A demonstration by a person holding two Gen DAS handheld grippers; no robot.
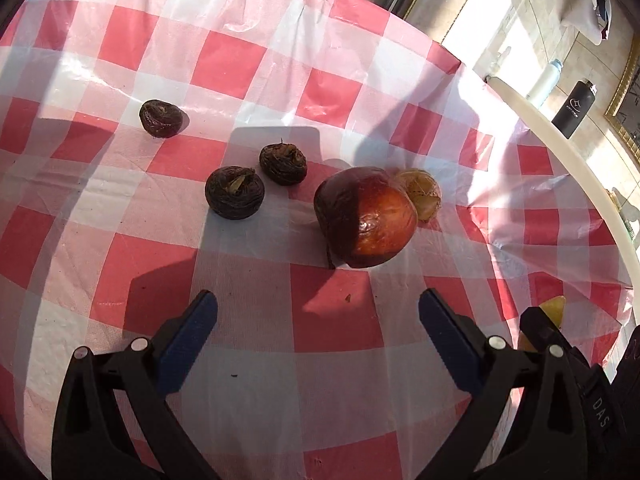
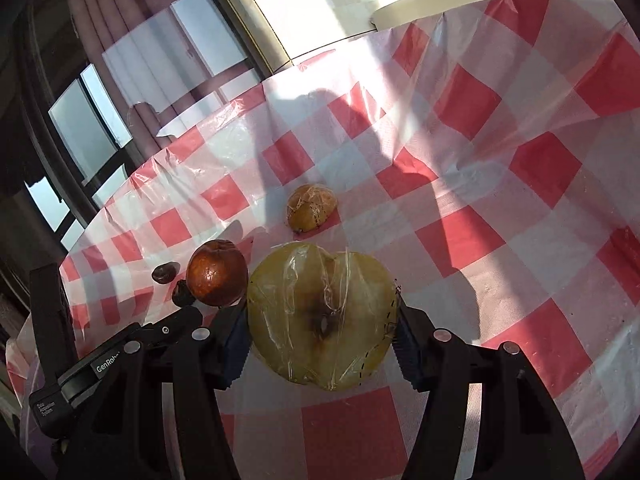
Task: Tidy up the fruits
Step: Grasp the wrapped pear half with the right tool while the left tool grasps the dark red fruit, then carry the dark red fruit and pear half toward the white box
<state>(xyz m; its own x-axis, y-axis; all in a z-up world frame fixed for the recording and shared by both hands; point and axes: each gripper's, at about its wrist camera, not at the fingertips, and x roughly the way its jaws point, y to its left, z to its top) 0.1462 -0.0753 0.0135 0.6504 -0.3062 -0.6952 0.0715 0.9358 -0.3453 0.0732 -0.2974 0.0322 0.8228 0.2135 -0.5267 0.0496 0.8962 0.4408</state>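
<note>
The large yellow fruit (image 2: 322,316), wrapped in clear film, sits between the pads of the right tongs (image 2: 322,338), which are closed on its two sides; whether it is lifted or resting on the table (image 2: 520,128) cannot be told from the right wrist view. Just to its left lies the red-brown fruit (image 2: 216,278), and further back a small wrapped yellowish fruit (image 2: 312,212). In the left wrist view that red-brown fruit (image 1: 366,216) touches the small yellowish one (image 1: 420,198), with three dark wrinkled fruits (image 1: 234,192) (image 1: 283,164) (image 1: 161,118) spread to the left — two close together, one well apart.

The left tongs (image 1: 318,328) stand wide open and empty, pointing down at the checked cloth short of the red-brown fruit.

The risks, as I judge them: the film on the yellow fruit is slick and loose, so the pads may grip wrap rather than flesh and the fruit could slide or turn out of the hold. The fruit looks soft and bruised at its centre — a hard squeeze may dent it. The two tongs work close together, and a careless sweep could knock the red-brown fruit into a roll.

Hard to make out: the underside of the held fruit, the dark fruits half hidden behind the red-brown one in the right view, and any bowl or tray meant to receive the fruit — none shows.
</note>
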